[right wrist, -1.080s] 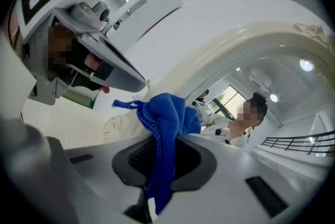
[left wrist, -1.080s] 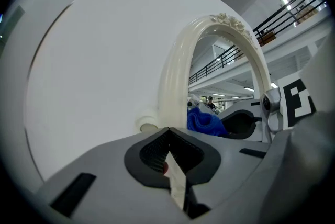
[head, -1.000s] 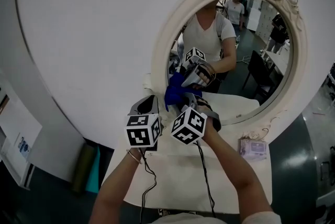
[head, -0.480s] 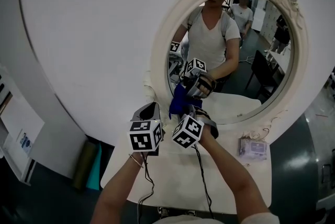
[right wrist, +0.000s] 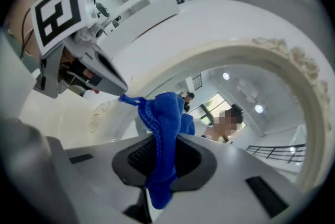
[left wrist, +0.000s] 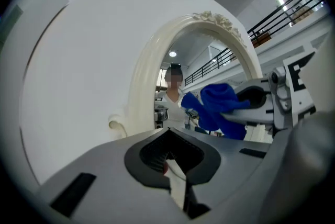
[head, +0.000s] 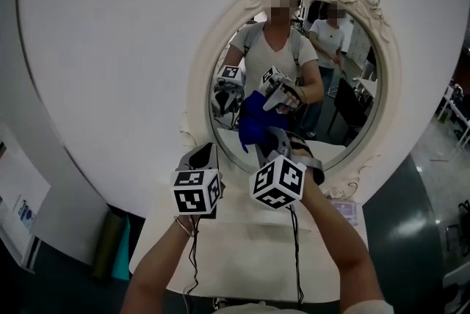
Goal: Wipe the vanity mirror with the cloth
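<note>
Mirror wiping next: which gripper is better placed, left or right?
Right, probably. The right gripper is shut on the blue cloth, held up near the mirror glass. The left gripper is shut and empty, so it has nothing to wipe with.

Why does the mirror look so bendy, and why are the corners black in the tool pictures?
Left gripper view: the wide lens bows the mirror frame into a steep arch and blackens the corners. Right gripper view: same round black edge; the blue cloth in the right tool looks sharp. Head view: milder bending, no black corners.
</note>
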